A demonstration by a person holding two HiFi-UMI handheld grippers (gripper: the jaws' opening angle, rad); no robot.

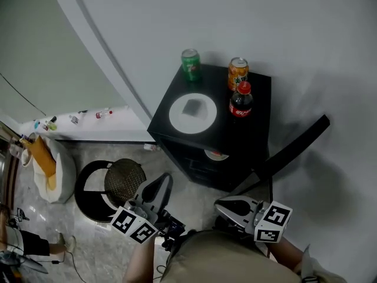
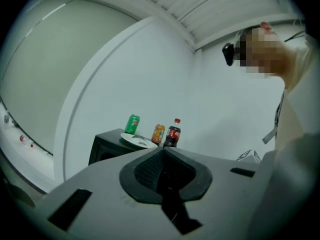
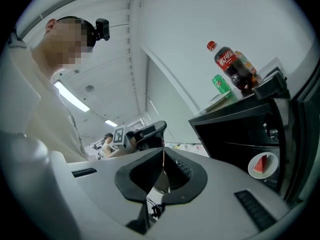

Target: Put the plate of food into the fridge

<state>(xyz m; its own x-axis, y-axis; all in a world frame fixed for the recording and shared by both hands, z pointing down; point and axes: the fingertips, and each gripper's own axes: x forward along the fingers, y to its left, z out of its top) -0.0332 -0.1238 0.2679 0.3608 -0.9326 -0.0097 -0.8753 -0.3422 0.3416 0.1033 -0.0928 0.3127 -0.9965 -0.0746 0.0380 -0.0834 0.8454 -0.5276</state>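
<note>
Right gripper (image 3: 163, 153) closed, empty; fridge top (image 1: 227, 131) half-hides inner plate (image 1: 216, 154).

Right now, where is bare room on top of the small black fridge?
Bare: the front right strip of the small black fridge top, between the red-capped cola bottle and the front edge; a narrower gap between the green metal can and orange can. The white round plate fills the left.

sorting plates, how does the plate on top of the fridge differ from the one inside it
The top plate sits on the fridge, the inside plate within it. The top plate carries a flat grey piece, the inside plate a red wedge. Both are round and white.
</note>
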